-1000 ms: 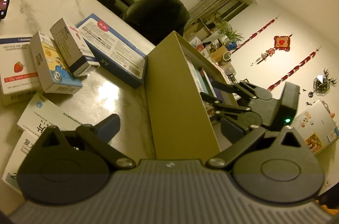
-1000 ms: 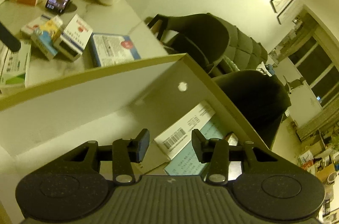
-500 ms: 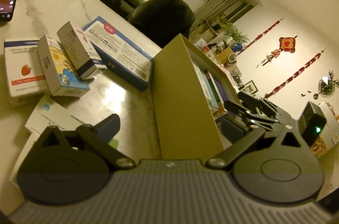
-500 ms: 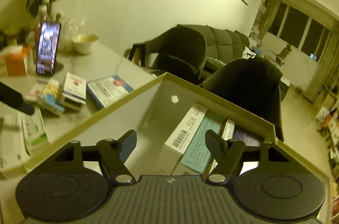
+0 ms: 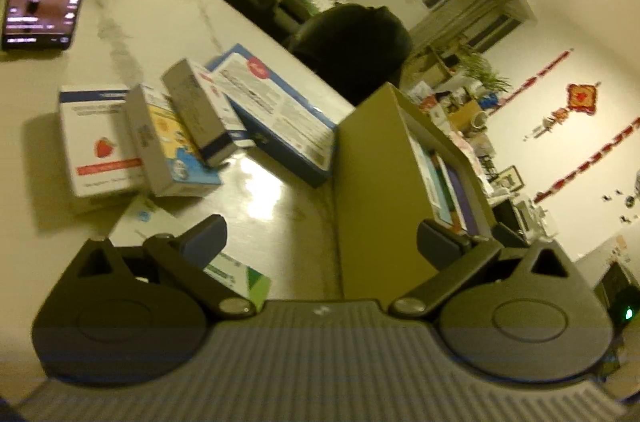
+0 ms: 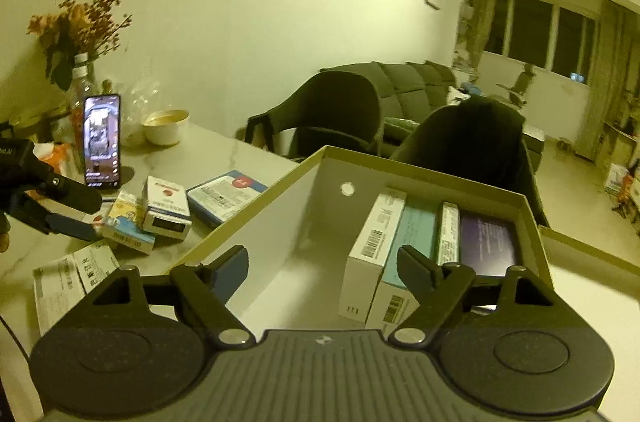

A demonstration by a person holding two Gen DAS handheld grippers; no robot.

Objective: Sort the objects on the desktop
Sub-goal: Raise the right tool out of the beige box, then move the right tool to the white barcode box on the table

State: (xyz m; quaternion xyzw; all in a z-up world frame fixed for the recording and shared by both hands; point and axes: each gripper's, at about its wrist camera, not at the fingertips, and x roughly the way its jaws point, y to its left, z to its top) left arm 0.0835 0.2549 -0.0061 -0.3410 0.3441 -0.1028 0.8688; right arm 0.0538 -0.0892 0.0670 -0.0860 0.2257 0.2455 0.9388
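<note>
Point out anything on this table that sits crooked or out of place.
The loose medicine boxes left of the storage box are jumbled: a grey-sided box leans tilted across the yellow-and-blue box and the large blue box. Inside the storage box, the packed boxes stand in a neat row.

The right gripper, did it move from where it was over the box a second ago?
Yes. The right gripper has pulled back and up from the box, its empty jaws just opening; it was low inside before.
</note>
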